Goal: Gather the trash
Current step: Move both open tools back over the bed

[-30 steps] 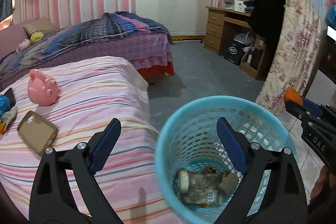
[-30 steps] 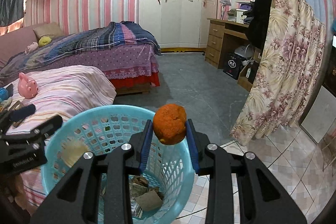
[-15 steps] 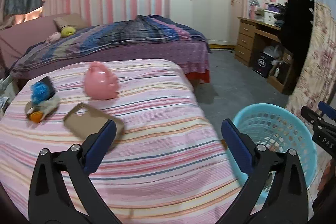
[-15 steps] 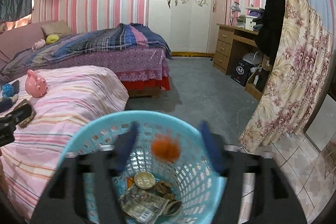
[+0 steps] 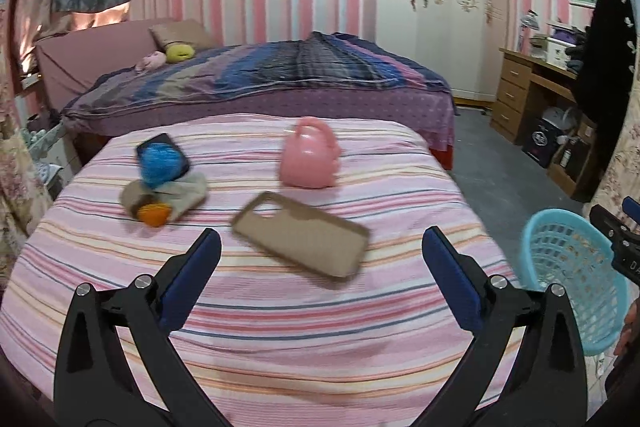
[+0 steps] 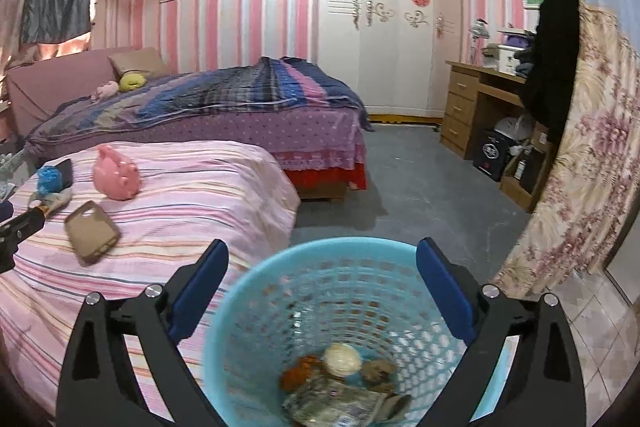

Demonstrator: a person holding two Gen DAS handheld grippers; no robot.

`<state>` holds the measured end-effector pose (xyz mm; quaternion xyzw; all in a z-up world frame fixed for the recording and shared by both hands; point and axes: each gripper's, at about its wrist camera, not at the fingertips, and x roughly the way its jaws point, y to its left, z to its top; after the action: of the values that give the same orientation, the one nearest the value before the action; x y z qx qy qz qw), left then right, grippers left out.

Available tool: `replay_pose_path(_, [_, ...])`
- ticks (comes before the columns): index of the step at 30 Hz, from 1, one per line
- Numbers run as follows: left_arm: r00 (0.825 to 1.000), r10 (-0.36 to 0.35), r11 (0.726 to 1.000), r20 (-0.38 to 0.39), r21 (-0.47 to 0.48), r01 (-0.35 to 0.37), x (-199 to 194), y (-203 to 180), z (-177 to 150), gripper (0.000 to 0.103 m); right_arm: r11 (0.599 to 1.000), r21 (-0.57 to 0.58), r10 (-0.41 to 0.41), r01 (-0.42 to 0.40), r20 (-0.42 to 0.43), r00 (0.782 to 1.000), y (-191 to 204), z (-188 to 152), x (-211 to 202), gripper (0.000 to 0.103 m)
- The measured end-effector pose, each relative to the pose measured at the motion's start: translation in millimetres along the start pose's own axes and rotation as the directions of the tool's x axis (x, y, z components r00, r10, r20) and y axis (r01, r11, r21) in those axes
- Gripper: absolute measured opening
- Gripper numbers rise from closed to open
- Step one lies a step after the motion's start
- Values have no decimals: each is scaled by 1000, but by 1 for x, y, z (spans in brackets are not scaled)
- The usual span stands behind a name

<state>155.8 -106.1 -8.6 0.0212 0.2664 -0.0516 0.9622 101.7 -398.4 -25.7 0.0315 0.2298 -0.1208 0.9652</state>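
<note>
My left gripper hangs open and empty over the pink striped bed. Ahead of it lies a brown phone case. Further left, an orange scrap sits in a crumpled beige wad, beside a blue ball on a dark phone. My right gripper is over the light blue basket, its jaws opening with nothing between them. An orange piece lies in the basket with a white round thing and crumpled wrappers.
A pink piggy bank stands on the striped bed behind the case. A second bed with a plaid blanket lies beyond. A wooden desk, a floral curtain and a grey floor are to the right.
My right gripper let go of the orange piece, which fell into the basket, and its jaws spread wide. My left gripper swung left from the basket to over the striped bed.
</note>
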Motion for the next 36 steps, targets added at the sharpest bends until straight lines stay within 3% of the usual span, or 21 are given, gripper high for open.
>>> replay_pose_path(13, [994, 113, 992, 9, -59, -112, 3, 83, -3, 97, 990, -100, 97, -98, -20, 995, 89, 9, 1, 94])
replay_pose_path(23, [987, 146, 973, -72, -172, -157, 25, 154, -11, 97, 987, -129, 88, -93, -43, 995, 143, 3, 8, 94])
replay_pose_path(27, [982, 172, 970, -81, -160, -183, 27, 175, -12, 97, 989, -92, 112, -116, -43, 993, 152, 2, 10, 94])
replay_pose_path(36, [969, 229, 964, -95, -118, -239, 32, 227, -10, 97, 982, -127, 134, -142, -66, 989, 187, -4, 9, 94])
